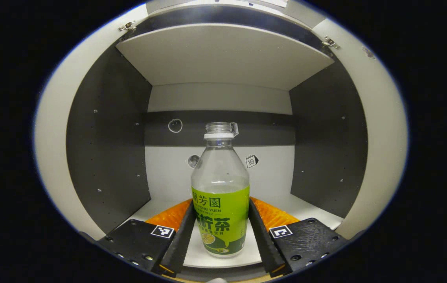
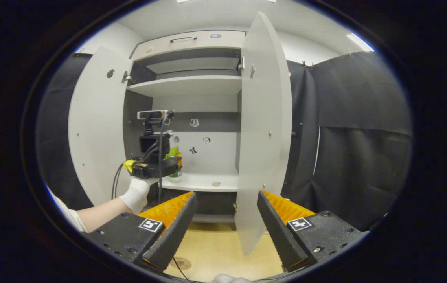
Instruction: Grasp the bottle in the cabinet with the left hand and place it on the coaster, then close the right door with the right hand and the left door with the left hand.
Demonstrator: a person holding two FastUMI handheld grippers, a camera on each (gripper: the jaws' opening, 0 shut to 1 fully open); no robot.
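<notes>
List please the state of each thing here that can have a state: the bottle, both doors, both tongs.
bottle: upright on the cabinet shelf, cap off
left tongs: fingers either side of the bottle, grip uncertain
right tongs: open, holding nothing
left door: open
right door: open

In the right gripper view, the left hand-held gripper (image 2: 176,165) hides most of the bottle (image 2: 173,146)
</notes>
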